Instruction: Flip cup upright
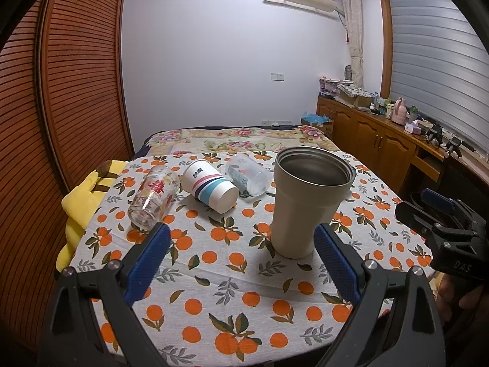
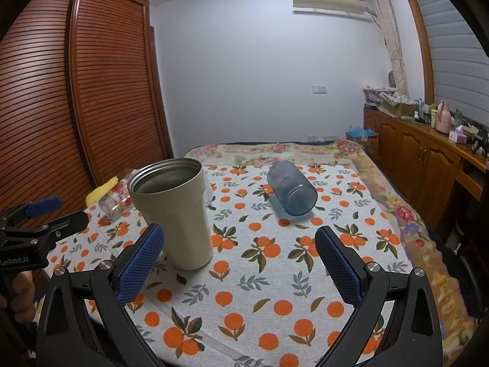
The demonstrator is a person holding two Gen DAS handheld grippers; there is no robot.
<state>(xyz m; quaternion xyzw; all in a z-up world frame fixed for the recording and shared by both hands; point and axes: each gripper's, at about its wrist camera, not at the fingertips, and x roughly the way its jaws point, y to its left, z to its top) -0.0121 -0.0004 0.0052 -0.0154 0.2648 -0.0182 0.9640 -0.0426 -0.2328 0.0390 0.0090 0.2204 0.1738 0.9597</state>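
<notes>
Both grippers, left (image 1: 241, 263) and right (image 2: 240, 263), jaws apart, holding nothing, low over orange-print cloth (image 1: 232, 293). Beige tumbler (image 1: 308, 202) already upright, steel-lined, tapered. Behind it, on their sides: printed glass (image 1: 152, 197), striped paper cup (image 1: 211, 186), frosted cup (image 1: 249, 176). Right of tumbler: blue translucent cup (image 2: 292, 188), also down. Four left, I'd judge.

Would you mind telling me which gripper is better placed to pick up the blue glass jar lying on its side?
Probably the right gripper. The blue glass jar lies ahead between its open fingers, with bare orange-print tablecloth between. From the left gripper, the upright beige tumbler stands in front.
</notes>
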